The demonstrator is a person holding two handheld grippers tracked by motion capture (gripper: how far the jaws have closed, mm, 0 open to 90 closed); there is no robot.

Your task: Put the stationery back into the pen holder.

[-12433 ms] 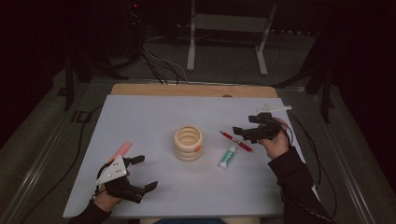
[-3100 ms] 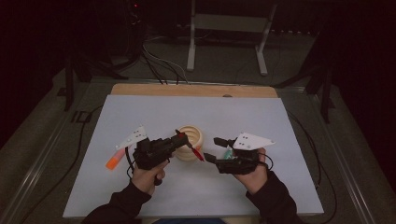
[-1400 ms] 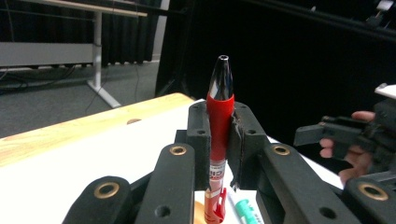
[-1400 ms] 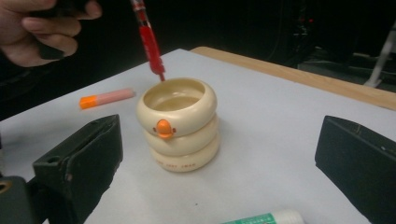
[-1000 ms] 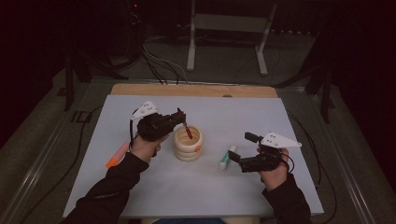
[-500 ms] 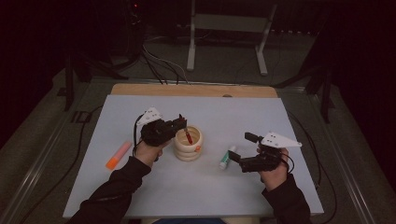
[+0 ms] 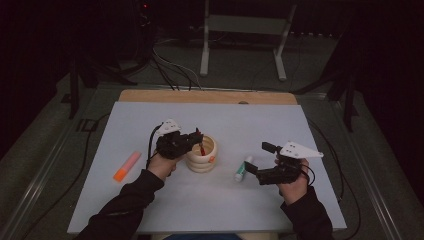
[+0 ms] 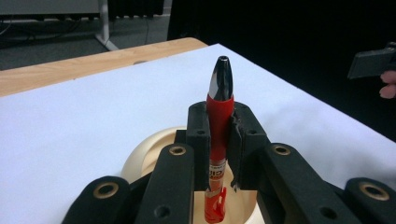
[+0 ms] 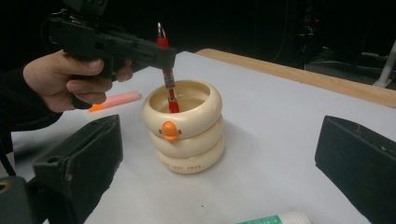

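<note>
Orange-and-pink highlighter: we see a flat marker (image 7: 126, 166) lying on the white table sheet (image 7: 165, 205), well apart from the left gripper's fingers, on their outer side; in the right gripper view it lies behind the hand (image 9: 114, 101).

Left gripper: we see the black two-jaw gripper (image 7: 196, 140) held in the person's left hand (image 7: 161, 164), with its fingers (image 8: 201, 135) clenched on the barrel of a pen, one pad on each side.

Red pen with a silver tip: we see the pen (image 8: 218, 140) standing upright between those fingers, its silver tip above them and its red lower end below them, inside the mouth of the holder (image 9: 169, 88).

Cream holder of three stacked rings: we see the holder (image 7: 202, 156) directly beneath the left fingertips, with a small orange knob (image 9: 170, 130) on its top ring facing the right gripper.

White tube with a green cap: we see the tube (image 7: 243, 169) lying flat on the sheet, just beside the right gripper's fingertips, between them and the holder.

Right gripper: we see the black gripper (image 7: 261, 176) with its grey three-cornered plate (image 7: 300, 150), its fingers (image 9: 79, 163) spread wide and released, nothing between them; the holder stands beyond the gap.
</note>
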